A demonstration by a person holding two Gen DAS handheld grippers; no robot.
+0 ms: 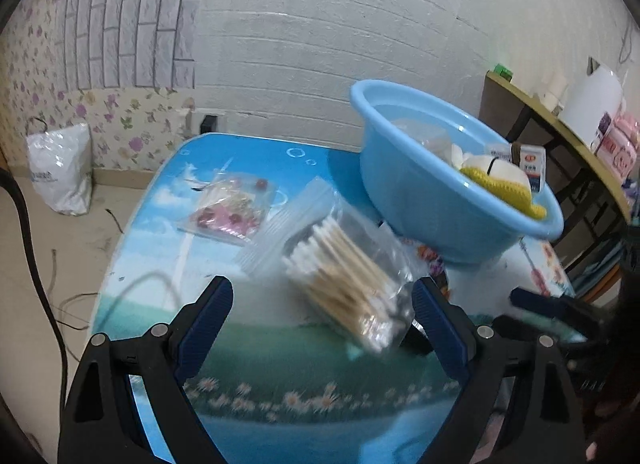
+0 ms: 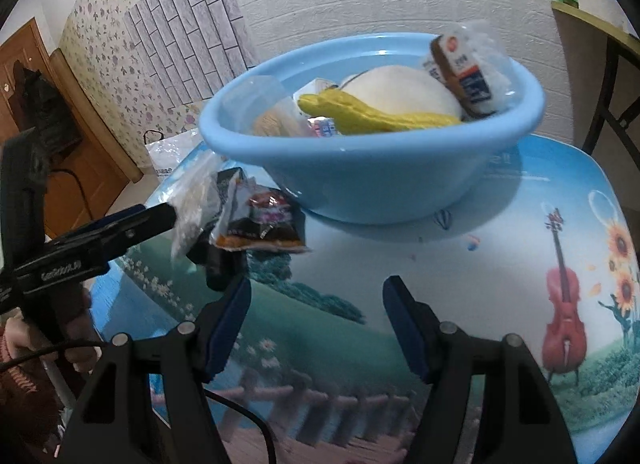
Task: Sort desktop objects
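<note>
A clear bag of cotton swabs point(image 1: 344, 280) lies on the printed blue table point(image 1: 280, 364). My left gripper point(image 1: 322, 292) stands open around its near end, and the pads do not press on it. In the right wrist view one left finger point(image 2: 132, 224) reaches the same bag point(image 2: 192, 204). My right gripper point(image 2: 318, 284) is open over bare tabletop with nothing between its fingers. A blue basin point(image 2: 380, 184) behind holds a yellow knitted piece point(image 2: 372, 116), a white round thing and some packets. A small bag of pink and red beads point(image 1: 228, 212) and a dark snack packet point(image 2: 264, 224) lie on the table.
On the floor at the left stand a white plastic bag point(image 1: 60, 168) and loose cables. A side table point(image 1: 560, 124) at the right carries a white kettle point(image 1: 592, 100) and pink packs. A brick-patterned wall runs behind the table. A person's hand point(image 2: 80, 328) holds the left gripper.
</note>
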